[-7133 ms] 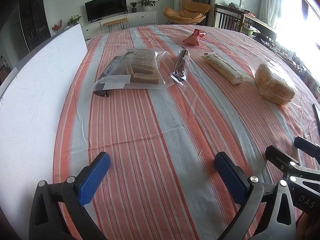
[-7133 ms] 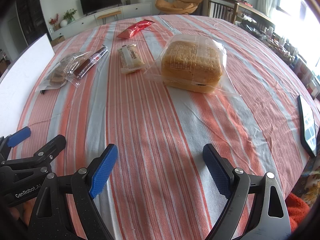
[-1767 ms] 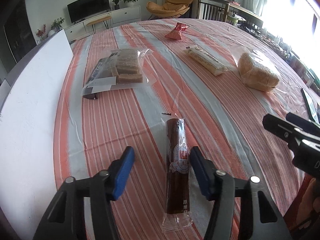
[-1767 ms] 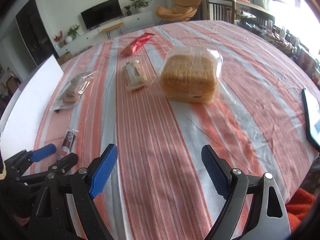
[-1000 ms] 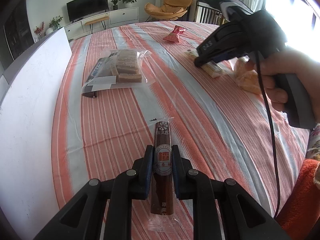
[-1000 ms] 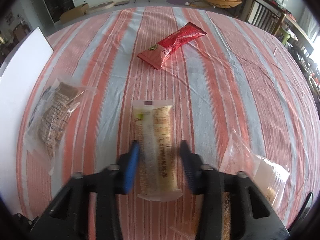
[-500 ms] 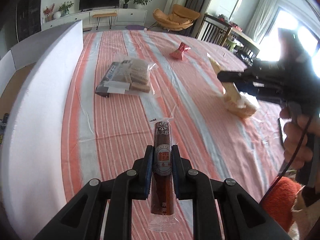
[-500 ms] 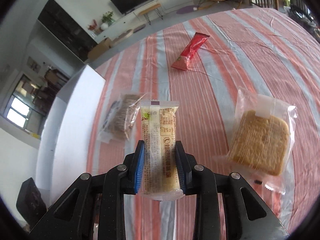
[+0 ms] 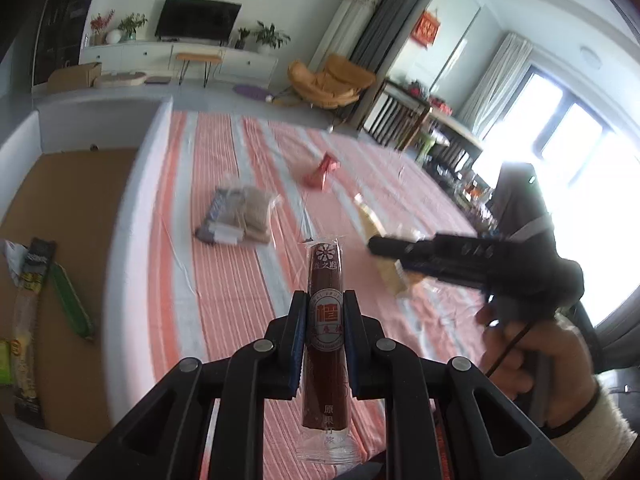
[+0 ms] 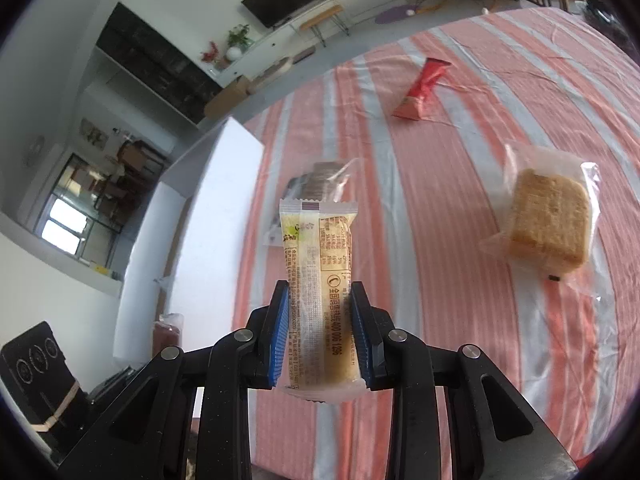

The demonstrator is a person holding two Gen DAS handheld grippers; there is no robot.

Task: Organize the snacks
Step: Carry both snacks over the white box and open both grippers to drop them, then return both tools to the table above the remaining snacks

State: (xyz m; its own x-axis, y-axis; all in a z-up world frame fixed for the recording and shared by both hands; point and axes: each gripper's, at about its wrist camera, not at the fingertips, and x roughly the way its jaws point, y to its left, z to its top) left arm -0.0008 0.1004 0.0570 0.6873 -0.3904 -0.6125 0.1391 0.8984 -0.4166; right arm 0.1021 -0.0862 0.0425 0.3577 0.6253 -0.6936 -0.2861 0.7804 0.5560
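Note:
My left gripper (image 9: pixel 323 304) is shut on a dark brown snack stick (image 9: pixel 326 280) in a clear wrapper, held up above the striped tablecloth (image 9: pixel 224 280). My right gripper (image 10: pixel 320 304) is shut on a pale yellow wrapped bar (image 10: pixel 316 264), also lifted off the table. In the left wrist view the right gripper (image 9: pixel 384 246) shows at the right, a person's hand (image 9: pixel 536 360) on its handle. A bag of brown wafers (image 9: pixel 244 216), a red packet (image 9: pixel 320 170) and a bagged bread loaf (image 10: pixel 548 220) lie on the cloth.
A white-walled box (image 9: pixel 128 248) with a brown cardboard floor stands along the table's left side, several long snack packets (image 9: pixel 68 296) lying inside. A living room with a TV and an orange chair lies beyond the table.
Both grippers have risen and swung left with their snacks. The inside of the white box has come into the left wrist view, and the table looks farther off.

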